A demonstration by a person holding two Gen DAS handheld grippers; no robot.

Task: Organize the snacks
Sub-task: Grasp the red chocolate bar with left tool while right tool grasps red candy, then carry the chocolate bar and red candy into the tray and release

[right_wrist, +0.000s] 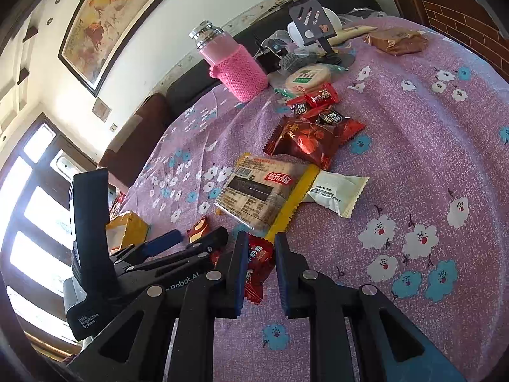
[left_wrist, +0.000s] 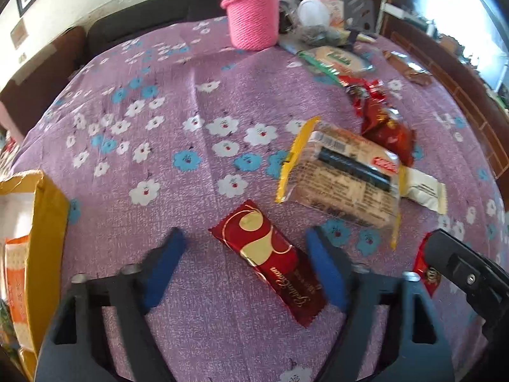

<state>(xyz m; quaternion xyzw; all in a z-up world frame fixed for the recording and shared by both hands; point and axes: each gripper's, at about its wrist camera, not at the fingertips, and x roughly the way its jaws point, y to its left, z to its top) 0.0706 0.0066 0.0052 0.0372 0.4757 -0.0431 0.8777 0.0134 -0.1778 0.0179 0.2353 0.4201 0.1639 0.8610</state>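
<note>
Left wrist view looks steeply down, close over the table point(left_wrist: 178, 73). Right wrist view looks lower, farther across. Both share the pink bottle point(left_wrist: 253, 22) point(right_wrist: 237, 67).

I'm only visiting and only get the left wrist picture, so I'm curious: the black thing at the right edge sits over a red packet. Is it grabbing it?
Observer: That is the right tongs. In the right wrist view the red candy packet lies between their two fingers, which are close together. I cannot tell if they pinch it.
Operator: And the pink bottle? Its top is cut off for me.
Observer: The pink bottle has a shiny metal cap on it.
Operator: What hangs on the wall behind it?
Observer: A large framed painting in warm colours. You see only its corner.
</note>
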